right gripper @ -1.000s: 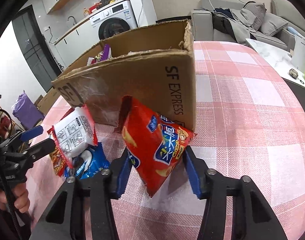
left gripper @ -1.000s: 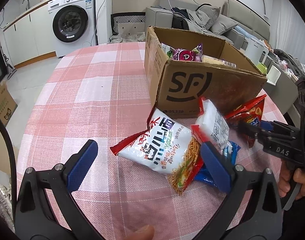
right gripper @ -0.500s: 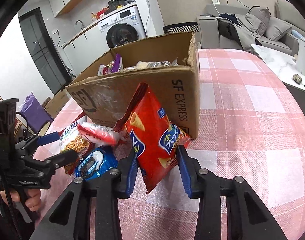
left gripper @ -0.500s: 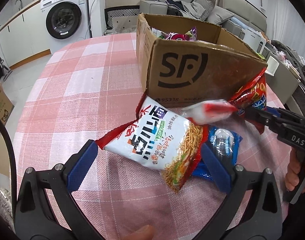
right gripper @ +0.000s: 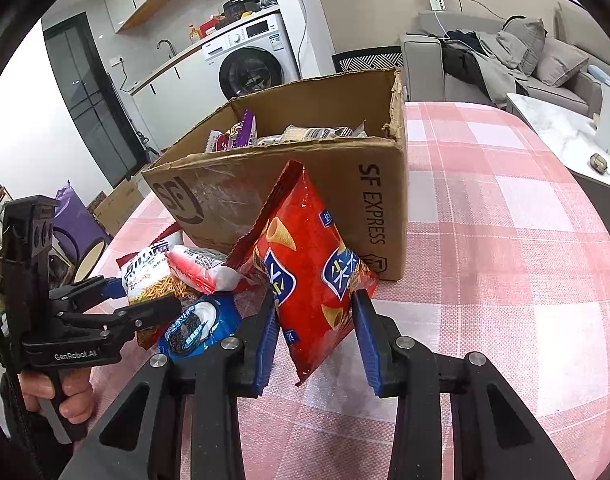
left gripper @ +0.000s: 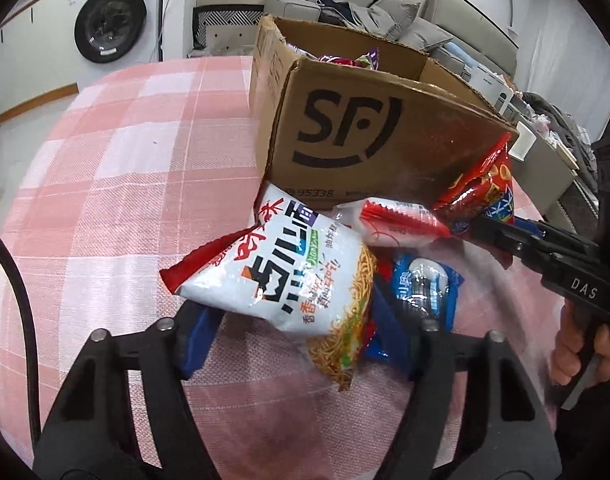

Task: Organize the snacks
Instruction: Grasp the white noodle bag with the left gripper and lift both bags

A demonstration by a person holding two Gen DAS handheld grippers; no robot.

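Note:
My left gripper [left gripper: 293,332] is shut on a white noodle snack bag [left gripper: 289,268], held just off the table. My right gripper [right gripper: 315,344] is shut on a red chip bag [right gripper: 305,276], lifted in front of the SF cardboard box [right gripper: 305,184]. The box [left gripper: 365,128] holds several snacks. A small red-and-white pack [left gripper: 397,224] leans between the two bags. A blue cookie pack [left gripper: 425,292] lies on the pink checked tablecloth [left gripper: 125,184] beside the left gripper; it also shows in the right wrist view [right gripper: 197,328].
A washing machine [left gripper: 109,24] and counter stand beyond the table's far left. A grey sofa [right gripper: 505,60] with clothes stands behind the box. A marble side table [right gripper: 565,136] stands at the right of the round table.
My left gripper closed from wide open onto the noodle bag and raised it. My right gripper rose with the chip bag. The small red-and-white pack tipped over onto its side.

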